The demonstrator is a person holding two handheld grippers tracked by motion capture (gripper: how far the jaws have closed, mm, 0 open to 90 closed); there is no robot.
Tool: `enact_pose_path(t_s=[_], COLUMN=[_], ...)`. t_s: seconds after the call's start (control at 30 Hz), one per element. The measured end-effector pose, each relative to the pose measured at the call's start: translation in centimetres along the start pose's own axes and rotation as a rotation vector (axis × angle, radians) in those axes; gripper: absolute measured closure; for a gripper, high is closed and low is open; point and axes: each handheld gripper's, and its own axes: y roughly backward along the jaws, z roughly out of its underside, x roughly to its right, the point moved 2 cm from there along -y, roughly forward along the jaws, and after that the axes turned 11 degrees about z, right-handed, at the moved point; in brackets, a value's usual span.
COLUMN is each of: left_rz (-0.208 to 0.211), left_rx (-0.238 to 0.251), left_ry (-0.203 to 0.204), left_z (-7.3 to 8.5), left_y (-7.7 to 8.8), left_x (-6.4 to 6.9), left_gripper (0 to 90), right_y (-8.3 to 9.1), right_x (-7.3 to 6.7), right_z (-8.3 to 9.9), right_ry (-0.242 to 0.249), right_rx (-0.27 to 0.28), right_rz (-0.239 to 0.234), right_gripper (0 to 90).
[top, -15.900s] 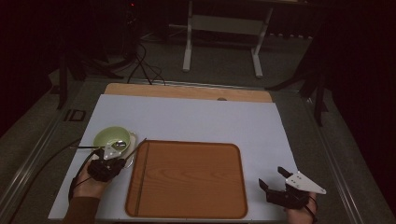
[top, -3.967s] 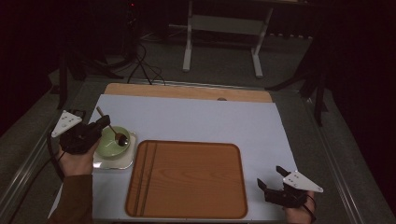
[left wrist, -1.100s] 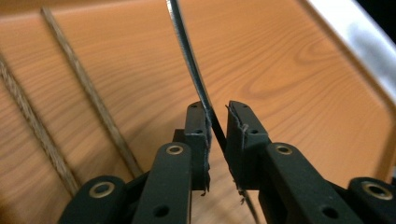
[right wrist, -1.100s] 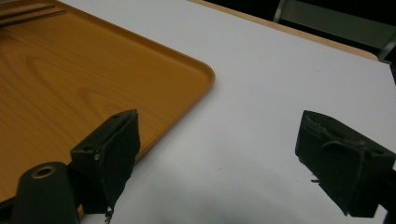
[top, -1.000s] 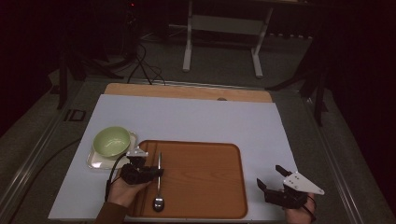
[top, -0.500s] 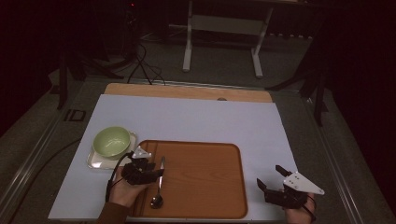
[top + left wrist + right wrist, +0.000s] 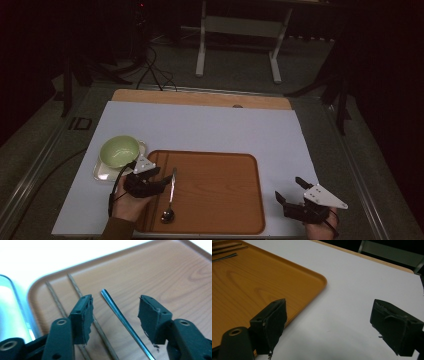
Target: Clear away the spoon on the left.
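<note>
release is the step in hand: with the slim silver metal spoon lying flat on the rounded wooden tray beside two chopsticks, the left tongs, just opened wide around its handle, should lift straight up without nudging it, while the right tongs rest apart on the white surface

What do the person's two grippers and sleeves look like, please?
Both the left gripper and the right gripper are black, with two blocky jaws whose dark pads have ragged edges. Each carries a grey three-cornered plate; a black cable loops from the left one. The left sleeve looks brown.
</note>
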Motion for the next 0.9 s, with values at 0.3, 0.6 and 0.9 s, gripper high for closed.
enact_pose_path(t_s=[0.3, 0.6, 0.9], left_rz=[-0.099, -0.226, -0.335], left_rx=[0.071, 0.168, 0.235], left_ry=[-0.068, -0.087, -0.044], left_z=[-0.4, -0.7, -0.4], left_y=[1.6, 3.7, 6.7], left_x=[-0.1, -0.8, -3.2], left_gripper=[42.0, 39.9, 38.4], right_y=[0.1, 0.3, 0.3], right_x=[-0.1, 0.1, 0.0], right_z=[-0.1, 0.0, -0.1], right_ry=[0.005, 0.001, 0.005], right_rx=[0.009, 0.018, 0.017], right_rz=[0.000, 0.007, 0.008], right_gripper=[13.8, 13.8, 13.8])
